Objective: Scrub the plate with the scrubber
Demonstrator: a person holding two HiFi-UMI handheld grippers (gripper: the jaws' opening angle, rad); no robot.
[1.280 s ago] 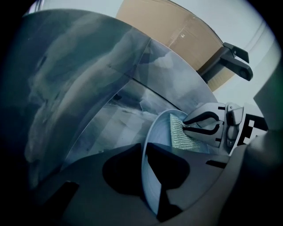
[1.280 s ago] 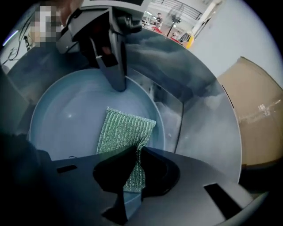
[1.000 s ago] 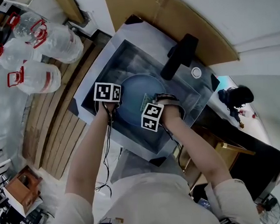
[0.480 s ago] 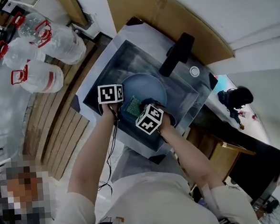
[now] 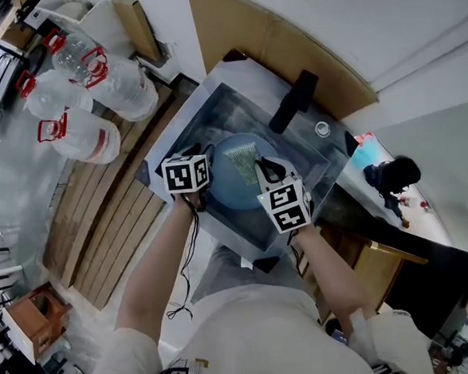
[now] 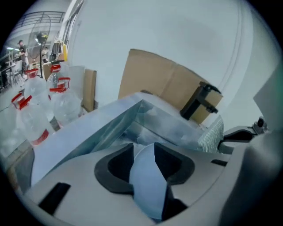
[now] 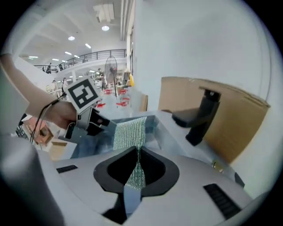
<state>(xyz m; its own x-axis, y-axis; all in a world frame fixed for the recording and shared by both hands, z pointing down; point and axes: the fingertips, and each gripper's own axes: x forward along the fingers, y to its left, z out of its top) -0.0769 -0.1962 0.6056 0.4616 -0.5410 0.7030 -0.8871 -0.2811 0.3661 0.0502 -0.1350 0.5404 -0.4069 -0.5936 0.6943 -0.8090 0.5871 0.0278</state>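
One pale blue round plate [image 5: 228, 187] and one green mesh scrubber [image 5: 245, 162], both inside a single rectangular stainless-steel sink basin [image 5: 201, 120]. Left gripper [image 6: 146, 165] at the plate's near-left rim, jaws opening, dark pads [image 6: 116, 170] spread to either side of the rim edge standing between them. Right gripper [image 7: 137, 170] clamped on the scrubber, its pads pinching the mesh into a narrow waist. Free part of the mesh fanned out over the plate's far-right area in the head view.

Plate set in the near-left part of the basin, close to the near and left walls, with little slack on those sides. More open basin floor beyond it, toward the far wall and the right corner. One black angular tap [image 5: 294, 102] reaching over the far rim above that open stretch, well apart from both grippers. Flat steel deck [image 5: 234, 69] around the basin's edges, with one small round fitting [image 5: 320, 128] just beside the tap's foot.

One brown cardboard sheet [image 5: 272, 44] upright behind the sink, against a white wall [image 5: 382, 12]. Left of the sink, wooden planking [image 5: 101, 223] and at least three clear plastic water jugs with red handles [image 5: 83, 137], well apart from the basin. Two bare forearms [image 5: 156, 267] reaching in from the near side, one black cable [image 5: 180, 266] trailing beside the left one.
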